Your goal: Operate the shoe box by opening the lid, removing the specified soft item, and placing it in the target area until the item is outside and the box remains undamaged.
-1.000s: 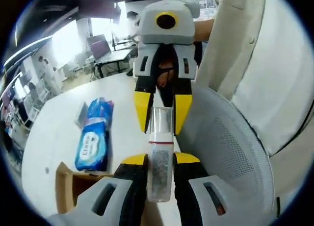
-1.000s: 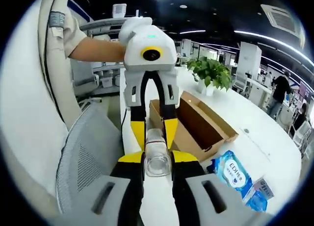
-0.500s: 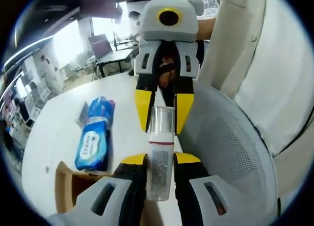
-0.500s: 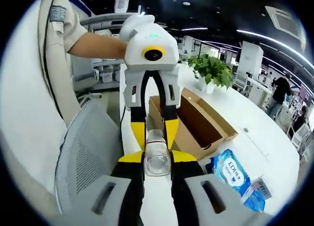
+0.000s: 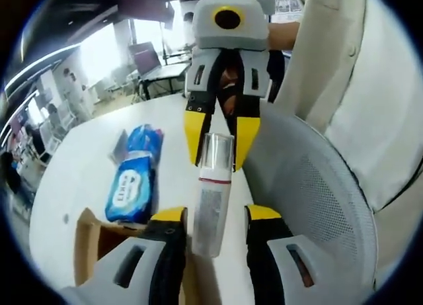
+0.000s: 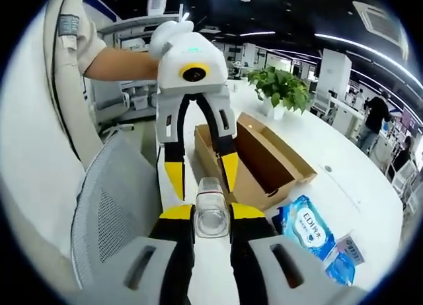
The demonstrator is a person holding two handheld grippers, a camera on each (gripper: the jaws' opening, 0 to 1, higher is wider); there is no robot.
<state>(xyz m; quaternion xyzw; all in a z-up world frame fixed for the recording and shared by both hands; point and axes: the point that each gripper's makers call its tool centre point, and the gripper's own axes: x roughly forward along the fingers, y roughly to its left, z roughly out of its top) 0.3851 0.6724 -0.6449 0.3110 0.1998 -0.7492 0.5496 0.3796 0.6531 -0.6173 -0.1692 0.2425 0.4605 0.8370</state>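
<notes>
Brown cardboard shoe box (image 6: pixel 264 163) is sitting open on the white table, flaps spread. Blue soft wipes pack (image 6: pixel 308 227) is lying flat on the table just beside it, outside.

Bright, even office light with window glare at upper left; fisheye edges bend and soften.

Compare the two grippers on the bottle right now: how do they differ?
The right gripper is shut on the bottle, pinching its clear-capped end; the left gripper is open, with gaps either side of the bottle's other end. In the right gripper view the left gripper's yellow tips stand splayed apart, while the right's lie tight against the cap. Both are grey with yellow tips, facing each other along the bottle.
</notes>
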